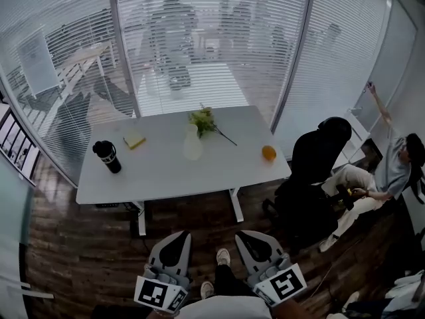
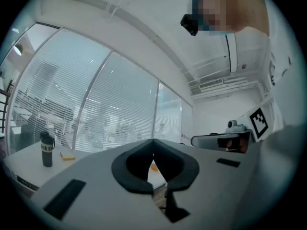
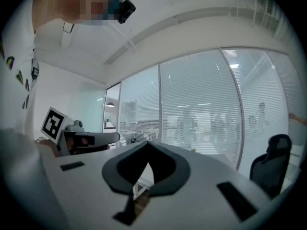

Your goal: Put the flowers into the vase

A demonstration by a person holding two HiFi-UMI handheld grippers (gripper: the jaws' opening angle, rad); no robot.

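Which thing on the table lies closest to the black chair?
The orange, alone by the table's right end; vase, flowers, yellow pad and black cup sit further left.

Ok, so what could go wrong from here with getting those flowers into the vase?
The flowers lie right beside the white vase, so reaching for the stems could tip it. The left gripper and right gripper are both shut; unless they open first they would just shove the flowers. The orange sits near the right edge of the table and might roll off if bumped.
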